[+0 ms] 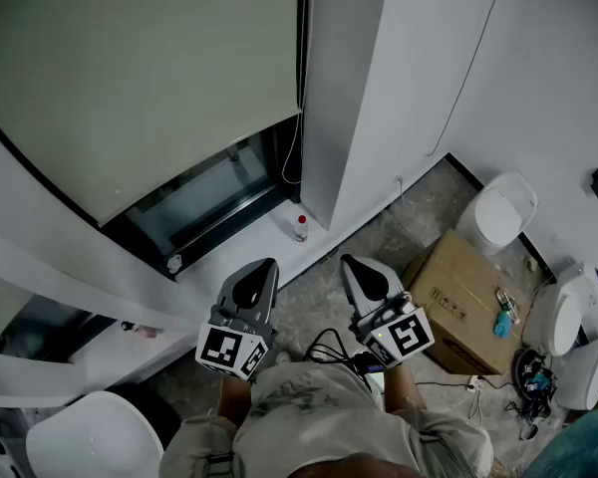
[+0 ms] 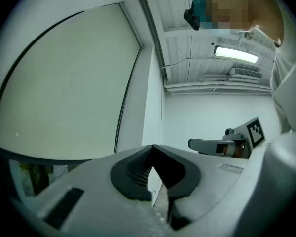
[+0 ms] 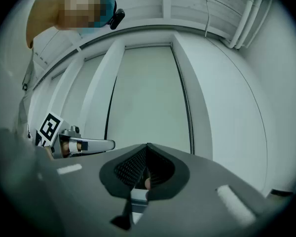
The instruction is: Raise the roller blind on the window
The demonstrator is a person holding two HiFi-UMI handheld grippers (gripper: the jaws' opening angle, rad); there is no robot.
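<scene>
The roller blind (image 1: pixel 130 68) is in the upper left of the head view. It's pulled most of the way down the window, so only a dark strip of bare glass (image 1: pixel 214 192) shows under its bottom edge. The sheet hangs with its long axis running top to bottom. In the right gripper view the blind (image 3: pixel 148 98) reads as a tall, narrow panel. The bottom edge runs straight across the window's width, and in the head view it slants from lower left up to the right.

A thin cord (image 1: pixel 295 152) hangs right at the blind's right-hand edge. Just below that corner a small bottle (image 1: pixel 300 227) stands upright on the sill (image 1: pixel 229 257).

Below the blind, on the room side of the sill, both grippers are held side by side and point up toward the blind. The left gripper (image 1: pixel 259 275) has its fingers pressed together at the tips with nothing between them, which its own view (image 2: pixel 153 152) shows clearly against the blind (image 2: pixel 64 83). The right gripper (image 1: pixel 364 275) sits just beside it, a bit further from the blind's right edge. Its fingers are closed tip to tip and hold nothing (image 3: pixel 147 149).

Well off to the right of the blind, past the white wall, a cardboard box (image 1: pixel 458 302) lies on the floor.
</scene>
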